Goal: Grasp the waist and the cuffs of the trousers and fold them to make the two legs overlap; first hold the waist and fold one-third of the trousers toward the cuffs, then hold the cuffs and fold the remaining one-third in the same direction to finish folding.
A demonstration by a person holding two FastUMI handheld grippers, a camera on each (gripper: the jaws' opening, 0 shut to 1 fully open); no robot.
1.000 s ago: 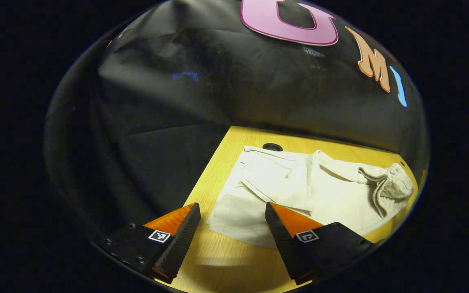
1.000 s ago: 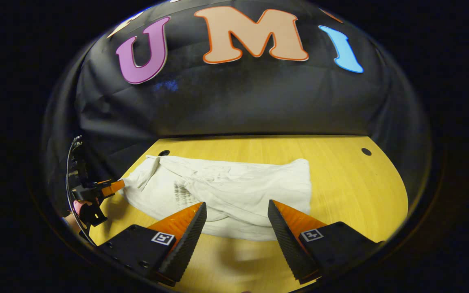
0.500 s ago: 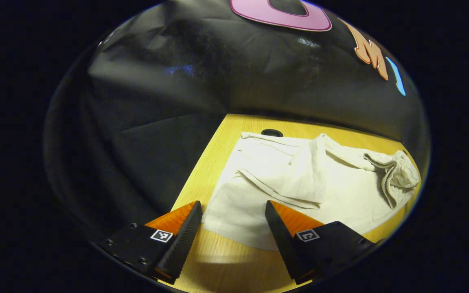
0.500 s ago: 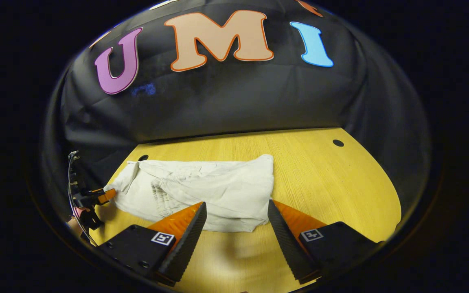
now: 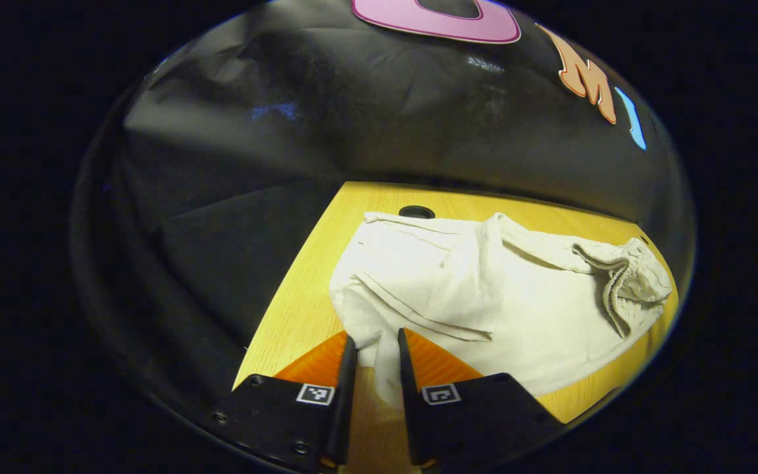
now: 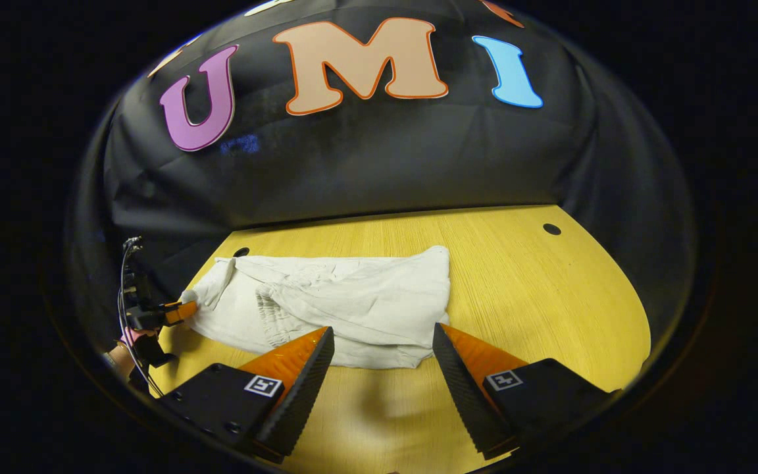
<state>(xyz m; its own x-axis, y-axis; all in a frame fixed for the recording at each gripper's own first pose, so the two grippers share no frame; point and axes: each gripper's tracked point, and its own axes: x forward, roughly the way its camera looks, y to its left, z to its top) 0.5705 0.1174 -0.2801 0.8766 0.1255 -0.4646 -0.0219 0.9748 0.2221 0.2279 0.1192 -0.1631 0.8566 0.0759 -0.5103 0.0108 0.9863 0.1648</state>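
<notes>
- Left gripper view: the left gripper is clenched on a bunched corner of the trousers, with cloth pinched between both fingers just ahead of the camera. The rest of the garment spreads forward and to the right over the wooden table, and the gathered drawstring waist lies far off at the right.
- To do this step well, I judge the pinch should take every layer at that corner; a thin bite would let the lower layer slip as the cloth lifts.
- How many layers sit in the pinch is hidden between the fingers, and the trousers' near right edge is cut off.
- Right gripper view: the right gripper is released, its fingers wide apart and hovering just short of the trousers' near edge. The garment lies ahead and to the left; the table is bare to the right.
- It should probably move forward and close on the near edge opposite the left one, so both ends rise together.
- The left gripper is small at the far left, touching the cloth; the hand holding it is partly cut off.
</notes>
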